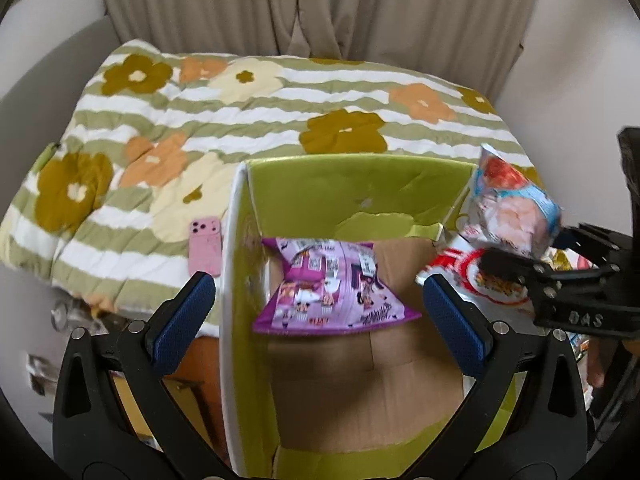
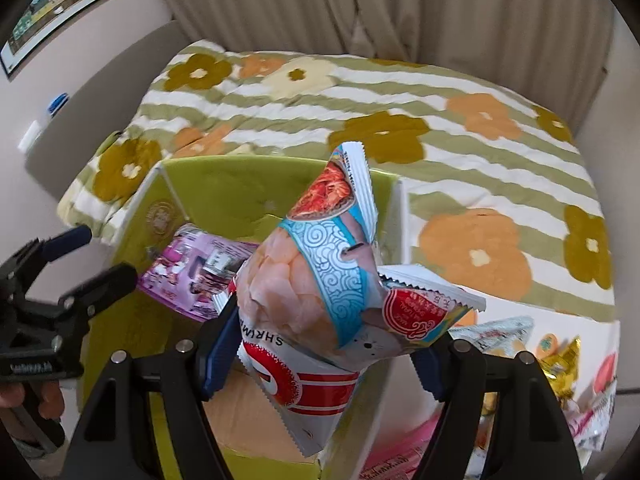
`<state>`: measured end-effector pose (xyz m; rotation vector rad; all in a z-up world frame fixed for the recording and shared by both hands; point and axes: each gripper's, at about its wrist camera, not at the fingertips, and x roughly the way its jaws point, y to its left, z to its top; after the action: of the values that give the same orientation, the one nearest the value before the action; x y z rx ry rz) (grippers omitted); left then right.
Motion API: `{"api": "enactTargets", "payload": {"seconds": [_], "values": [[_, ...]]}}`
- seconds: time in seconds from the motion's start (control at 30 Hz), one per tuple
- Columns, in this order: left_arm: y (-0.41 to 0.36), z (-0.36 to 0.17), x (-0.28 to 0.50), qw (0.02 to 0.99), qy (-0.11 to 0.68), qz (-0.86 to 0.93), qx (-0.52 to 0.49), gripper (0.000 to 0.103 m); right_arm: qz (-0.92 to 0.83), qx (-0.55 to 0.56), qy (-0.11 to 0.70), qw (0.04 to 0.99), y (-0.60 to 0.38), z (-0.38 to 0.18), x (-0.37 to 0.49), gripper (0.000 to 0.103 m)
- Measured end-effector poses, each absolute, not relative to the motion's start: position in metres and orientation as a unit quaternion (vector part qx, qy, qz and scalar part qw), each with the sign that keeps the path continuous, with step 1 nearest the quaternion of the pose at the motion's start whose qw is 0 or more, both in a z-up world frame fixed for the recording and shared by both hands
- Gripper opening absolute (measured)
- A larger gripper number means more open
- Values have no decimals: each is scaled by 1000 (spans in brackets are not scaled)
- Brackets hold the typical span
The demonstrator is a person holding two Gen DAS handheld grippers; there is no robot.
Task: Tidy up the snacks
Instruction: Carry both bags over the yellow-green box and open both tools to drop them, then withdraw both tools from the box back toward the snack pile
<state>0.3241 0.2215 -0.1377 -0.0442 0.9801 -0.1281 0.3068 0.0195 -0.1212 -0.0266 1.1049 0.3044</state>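
A green cardboard box [image 1: 360, 188] with a brown floor stands open on the bed. A purple snack bag [image 1: 332, 288] lies inside it, also seen in the right wrist view [image 2: 196, 276]. My left gripper [image 1: 320, 300] is open and empty above the box, over the purple bag. My right gripper [image 2: 320, 344] is shut on a shrimp chips bag [image 2: 316, 280], white, blue and red, held above the box's right wall. In the left wrist view the right gripper [image 1: 516, 260] and its bag [image 1: 516, 204] show at the right.
The box [image 2: 224, 188] rests on a floral striped quilt [image 1: 240, 120]. A pink phone [image 1: 206, 246] lies on the quilt left of the box. Several more snack packs [image 2: 556, 360] lie to the right of the box. Curtains hang behind the bed.
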Motion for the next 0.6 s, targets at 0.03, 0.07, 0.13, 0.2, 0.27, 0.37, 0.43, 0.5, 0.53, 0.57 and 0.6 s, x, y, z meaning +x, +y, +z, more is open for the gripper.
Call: {"api": "enactTargets", "payload": {"seconds": [0.03, 0.07, 0.13, 0.2, 0.27, 0.37, 0.43, 0.5, 0.53, 0.57, 0.6], "values": [[223, -139, 323, 879, 472, -60, -24, 102, 148, -17, 522, 840, 23, -122, 308, 71], [225, -139, 321, 878, 474, -57, -27, 102, 154, -25, 522, 838, 27, -123, 311, 71], [226, -139, 318, 877, 476, -54, -29, 102, 163, -38, 523, 836, 35, -125, 313, 71], [227, -139, 314, 876, 478, -58, -33, 102, 173, -47, 524, 833, 41, -126, 314, 72], [228, -139, 310, 874, 481, -60, -40, 102, 173, -53, 521, 835, 45, -128, 316, 85], [231, -137, 303, 874, 480, -56, -44, 102, 180, -40, 507, 842, 47, -127, 315, 103], [233, -136, 298, 874, 480, -55, -48, 102, 184, -38, 494, 849, 48, -122, 311, 103], [235, -135, 294, 875, 478, -54, -49, 102, 181, -47, 496, 848, 50, -120, 305, 103], [235, -134, 292, 876, 477, -54, -48, 102, 181, -47, 497, 848, 51, -119, 303, 103], [235, -134, 290, 877, 476, -53, -46, 102, 181, -42, 497, 848, 51, -117, 301, 103], [235, -134, 289, 877, 475, -54, -44, 102, 181, -38, 498, 847, 51, -117, 298, 103]]}}
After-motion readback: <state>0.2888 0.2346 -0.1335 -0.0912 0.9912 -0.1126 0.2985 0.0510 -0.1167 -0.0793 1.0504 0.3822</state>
